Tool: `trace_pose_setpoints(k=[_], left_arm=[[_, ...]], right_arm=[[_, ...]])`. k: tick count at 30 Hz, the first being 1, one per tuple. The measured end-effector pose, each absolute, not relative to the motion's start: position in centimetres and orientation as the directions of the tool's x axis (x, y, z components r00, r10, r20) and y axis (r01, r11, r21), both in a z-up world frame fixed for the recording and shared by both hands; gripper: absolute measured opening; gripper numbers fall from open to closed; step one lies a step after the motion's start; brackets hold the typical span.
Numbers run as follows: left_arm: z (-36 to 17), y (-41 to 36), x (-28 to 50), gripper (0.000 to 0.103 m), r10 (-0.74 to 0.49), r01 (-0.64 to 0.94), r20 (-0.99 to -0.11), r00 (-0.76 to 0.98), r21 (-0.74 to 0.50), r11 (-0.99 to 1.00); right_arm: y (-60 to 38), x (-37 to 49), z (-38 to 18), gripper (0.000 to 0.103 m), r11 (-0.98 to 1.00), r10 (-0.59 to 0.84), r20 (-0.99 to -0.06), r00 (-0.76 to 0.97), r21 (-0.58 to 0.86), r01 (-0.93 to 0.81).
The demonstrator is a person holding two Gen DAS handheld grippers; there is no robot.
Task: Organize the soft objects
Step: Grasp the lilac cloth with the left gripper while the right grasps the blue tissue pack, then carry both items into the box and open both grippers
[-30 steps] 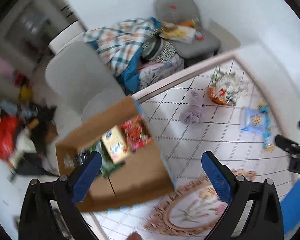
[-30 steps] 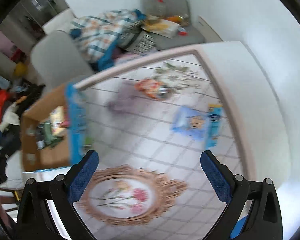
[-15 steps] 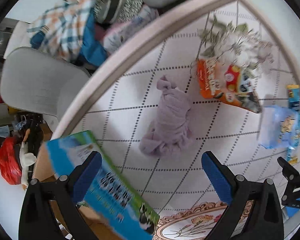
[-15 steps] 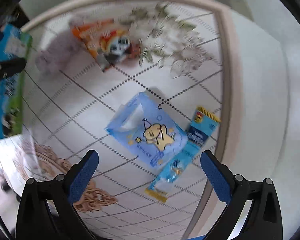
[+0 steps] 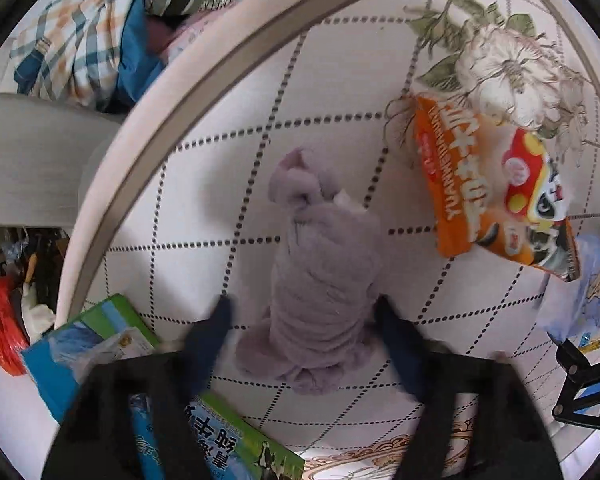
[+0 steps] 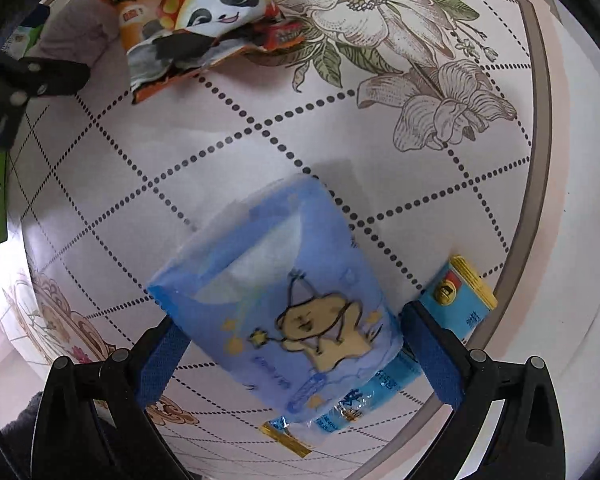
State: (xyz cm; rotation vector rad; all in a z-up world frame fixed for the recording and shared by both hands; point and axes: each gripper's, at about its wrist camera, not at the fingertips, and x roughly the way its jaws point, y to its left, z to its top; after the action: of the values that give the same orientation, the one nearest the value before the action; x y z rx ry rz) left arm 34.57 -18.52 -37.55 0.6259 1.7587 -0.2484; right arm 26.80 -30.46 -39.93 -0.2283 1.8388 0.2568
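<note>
You are looking almost straight down on a tablecloth (image 5: 204, 208) printed with dotted diamonds and pale flowers. The orange snack bag (image 5: 496, 196) is showing the letters "YUANMEIDIANXIN" along one edge beside large Chinese characters, and the right wrist view is showing a cartoon panda on its front. At the lower left, a green and blue carton (image 5: 236, 444) is carrying white Chinese characters, seen upside down, and a small black and white cow; its near end is running out of view, so its contents are not showing.

Your left gripper (image 5: 304, 320) has just been closing, and its blurred blue fingers (image 5: 210, 340) are bracketing the lower part of the purple plush toy (image 5: 324, 272), which is lying in the middle of the cloth; the right finger seems to be touching the fur, though the blur is leaving that unsure, and a gap is showing on the left.

Your right gripper (image 6: 290, 348) is standing spread, a pad on either side of the blue tissue pack (image 6: 296, 316), which is bearing a yellow cartoon figure and small writing too smeared to read. Beneath it, a blue and gold sachet (image 6: 460, 296) is lying partly covered, and its characters are hard to make out.
</note>
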Motion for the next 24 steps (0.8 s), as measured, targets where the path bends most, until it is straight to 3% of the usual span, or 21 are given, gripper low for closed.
trace_pose_setpoints(k=[5, 12, 24], left_arm=[[-37.2, -18.0, 33.5, 0.035, 0.261, 0.508, -0.953, -0.156, 0.149, 0.849], [-34.3, -17.4, 32.0, 0.031, 0.205, 0.436, -0.972, -0.116, 0.136, 0.89], [-25.7, -15.5, 26.5, 0.031, 0.022, 0.289, -0.999, -0.031, 0.012, 0.957]], right_arm=[[-30.5, 26.3, -40.5, 0.084, 0.963, -0.017, -0.964, -0.265, 0.055, -0.265], [-31.2, 26.6, -38.5, 0.054, 0.985, 0.025, -0.964, -0.265, 0.069, -0.156], [-32.7, 25.4, -31.4, 0.046, 0.99, 0.138, -0.979, -0.151, 0.132, 0.049]])
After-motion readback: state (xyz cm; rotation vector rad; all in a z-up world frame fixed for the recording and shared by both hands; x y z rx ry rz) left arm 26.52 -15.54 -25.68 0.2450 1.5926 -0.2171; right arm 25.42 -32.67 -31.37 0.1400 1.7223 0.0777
